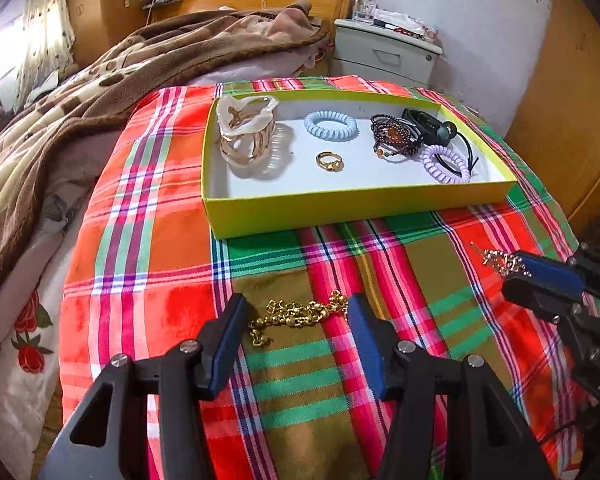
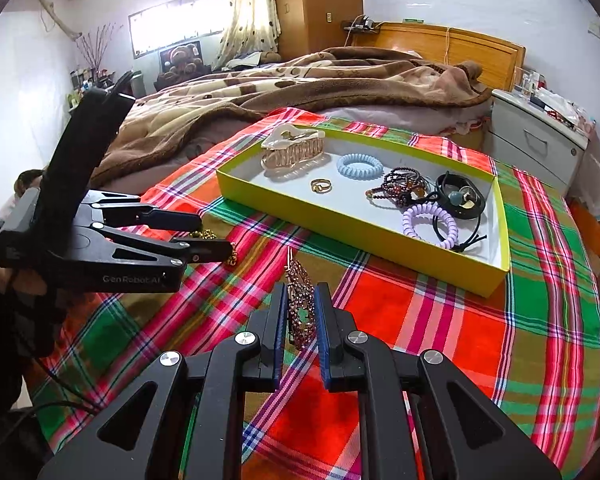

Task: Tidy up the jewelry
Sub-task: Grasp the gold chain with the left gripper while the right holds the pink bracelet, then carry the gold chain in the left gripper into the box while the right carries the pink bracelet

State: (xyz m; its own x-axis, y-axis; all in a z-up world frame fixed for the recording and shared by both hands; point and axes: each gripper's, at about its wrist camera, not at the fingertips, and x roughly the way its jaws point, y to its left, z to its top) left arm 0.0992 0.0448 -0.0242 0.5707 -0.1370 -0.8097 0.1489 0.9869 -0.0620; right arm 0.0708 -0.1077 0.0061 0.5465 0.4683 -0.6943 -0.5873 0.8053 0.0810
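**Tech A:** Left tool (image 1: pixel 296 320) status: fingers spread wide, low over the plaid cloth (image 1: pixel 140 240) on the bed. Gold chain (image 1: pixel 300 314) lies bunched on the cloth between the two blue pads, not yet gripped.

**Tech B:** Right tool (image 2: pixel 299 312) status: pressed together on the rhinestone hair clip (image 2: pixel 300 308), held edge-up between the pads. One end of the clip projects past the fingertips.

**Tech A:** Destination: yellow box (image 1: pixel 340 208), beyond both tools on the same cloth. Contents, largest first: claw clip (image 1: pixel 246 136) at the left end, blue coil tie (image 1: pixel 331 125), purple coil tie (image 1: pixel 446 162), dark bead bracelet (image 1: pixel 396 136), gold ring (image 1: pixel 329 161). Free floor remains along the near wall, left of the ring.

**Tech B:** Recommended procedure, left side: lower the pads flush to the cloth, centre them on the thickest bunch of links, then close slowly. A chain likely slips from a tip-only pinch, and a loose tail could snag the box wall.

**Tech A:** Right side: carry the clip level over the wall and release low.
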